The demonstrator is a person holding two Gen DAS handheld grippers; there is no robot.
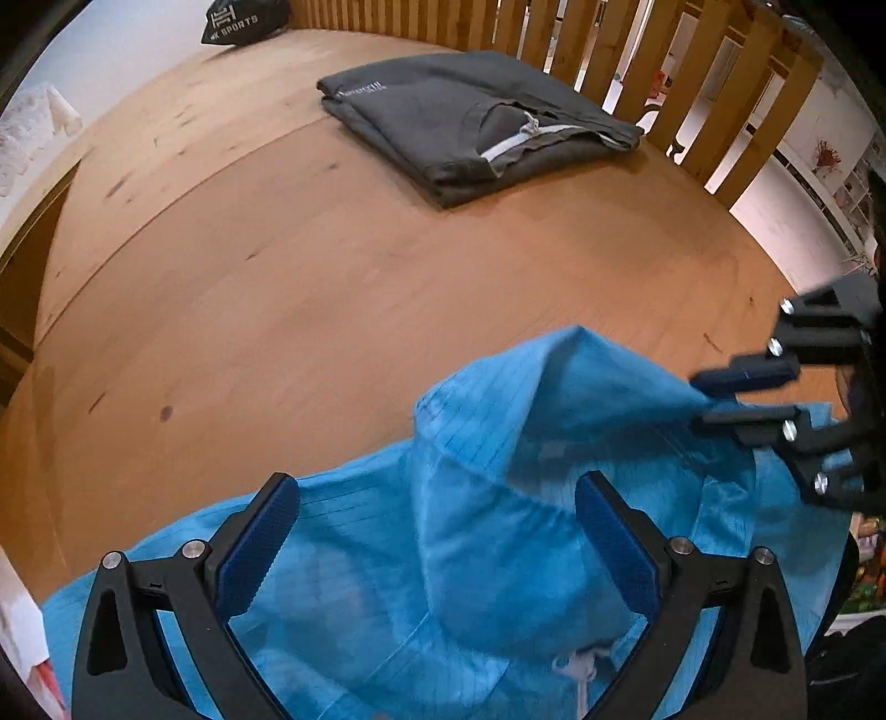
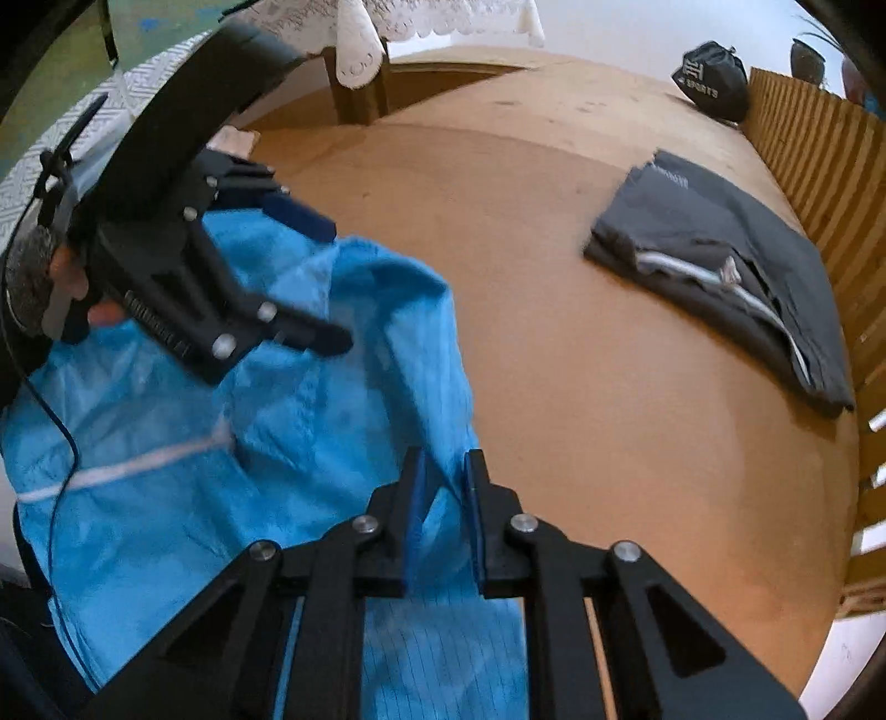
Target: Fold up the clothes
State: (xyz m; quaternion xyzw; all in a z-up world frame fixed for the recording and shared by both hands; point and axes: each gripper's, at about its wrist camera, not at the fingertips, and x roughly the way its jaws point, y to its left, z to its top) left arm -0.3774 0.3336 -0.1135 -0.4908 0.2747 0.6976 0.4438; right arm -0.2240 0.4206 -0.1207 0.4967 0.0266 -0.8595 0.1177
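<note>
A crumpled blue garment [image 1: 498, 526] with a white drawstring lies at the near edge of the wooden table [image 1: 332, 288]. My left gripper [image 1: 437, 531] is open, jaws wide apart just above the blue cloth. My right gripper [image 2: 443, 482] is shut on an edge of the blue garment [image 2: 277, 432]; it also shows in the left wrist view [image 1: 703, 399], pinching the cloth at the right. The left gripper [image 2: 332, 282] appears open in the right wrist view, over the garment.
A folded dark grey garment [image 1: 476, 122] lies at the far side of the table, also seen in the right wrist view [image 2: 720, 266]. A black sports bag [image 1: 243, 25] sits at the far corner. A wooden slat railing [image 1: 692, 83] borders the table's right side.
</note>
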